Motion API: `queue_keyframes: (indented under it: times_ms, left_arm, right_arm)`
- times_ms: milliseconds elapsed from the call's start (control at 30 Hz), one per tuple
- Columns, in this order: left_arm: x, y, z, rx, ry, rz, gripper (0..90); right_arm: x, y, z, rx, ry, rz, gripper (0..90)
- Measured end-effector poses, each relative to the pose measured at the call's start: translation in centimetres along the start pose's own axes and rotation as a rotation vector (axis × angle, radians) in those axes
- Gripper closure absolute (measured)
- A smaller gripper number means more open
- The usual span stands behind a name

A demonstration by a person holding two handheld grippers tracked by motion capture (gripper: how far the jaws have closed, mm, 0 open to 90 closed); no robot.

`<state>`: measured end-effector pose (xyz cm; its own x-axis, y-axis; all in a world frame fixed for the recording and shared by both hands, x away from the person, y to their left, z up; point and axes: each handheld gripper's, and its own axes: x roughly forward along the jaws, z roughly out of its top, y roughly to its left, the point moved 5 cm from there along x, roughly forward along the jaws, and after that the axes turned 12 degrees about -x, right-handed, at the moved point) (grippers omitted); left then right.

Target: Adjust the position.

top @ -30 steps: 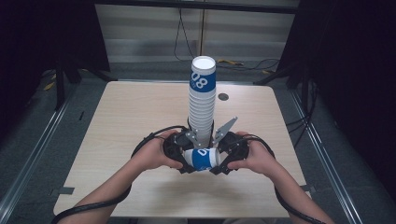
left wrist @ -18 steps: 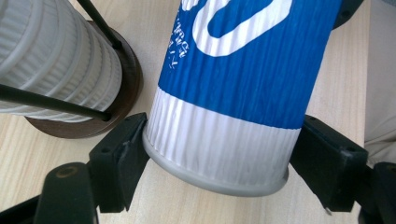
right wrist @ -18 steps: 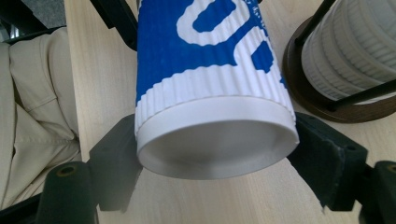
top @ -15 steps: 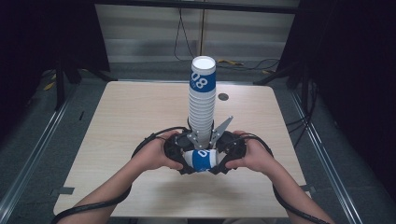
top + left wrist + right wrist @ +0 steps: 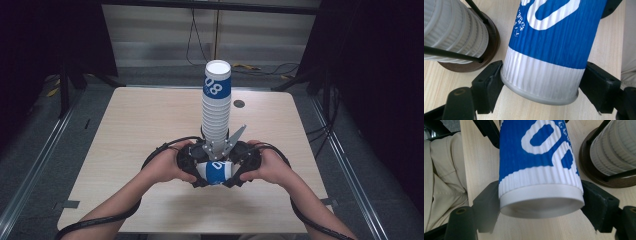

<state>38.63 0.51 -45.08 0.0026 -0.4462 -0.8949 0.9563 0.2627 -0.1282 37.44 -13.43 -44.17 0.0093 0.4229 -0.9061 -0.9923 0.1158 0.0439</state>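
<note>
The blue-and-white cup (image 5: 216,171) lies on its side between the 2 grippers, just above the near part of the surface (image 5: 130,130), in front of the tall stack. The left gripper (image 5: 540,86) clamps the narrow bottom end: its fingers (image 5: 487,86) press against the white ribbed band on both sides. The right gripper (image 5: 540,206) grasps the wide rim end, where its fingers (image 5: 599,205) touch the cup just behind the rolled lip, and the open mouth faces that camera. In the high view the left gripper (image 5: 192,162) and right gripper (image 5: 240,162) face each other across the cup, each held by a hand, left hand (image 5: 167,167) and right hand (image 5: 272,167).

Just behind the cup stands the stack of cups (image 5: 216,112), upright, ribbed white with a blue band on the top one. It sits in a dark round base (image 5: 490,42) with thin black rods (image 5: 449,53) beside the stack. Black cables (image 5: 165,147) loop from both grippers over the surface.
</note>
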Motion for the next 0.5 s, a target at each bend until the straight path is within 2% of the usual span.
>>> queue_keyframes:
  times_ms: [100,267,300,367,433,500]
  left_arm:
    - [0.01,0.02,0.03,0.005,0.003,0.004,22.7]
    - [-0.06,0.13,-0.05,0.008,0.004,0.012,22.7]
    - [-0.13,0.2,-0.05,0.023,0.011,0.015,22.6]
    - [-0.15,0.21,-0.05,0.029,0.011,0.022,22.0]
    - [-0.12,0.22,-0.03,0.031,0.003,0.024,21.1]
    - [-0.12,0.24,-0.02,0.031,-0.011,0.028,20.4]
  right_arm:
    - [0.19,-0.11,0.15,-0.036,-0.031,0.003,27.6]
    - [0.24,-0.08,0.2,-0.041,-0.044,-0.016,29.6]
    - [0.28,-0.14,0.17,-0.049,-0.053,-0.016,29.7]
    - [0.31,-0.04,0.12,-0.043,-0.051,-0.016,29.9]
    - [0.3,-0.03,0.1,-0.04,-0.057,-0.023,29.8]
    - [0.23,-0.15,-0.01,-0.058,-0.066,-0.028,29.8]
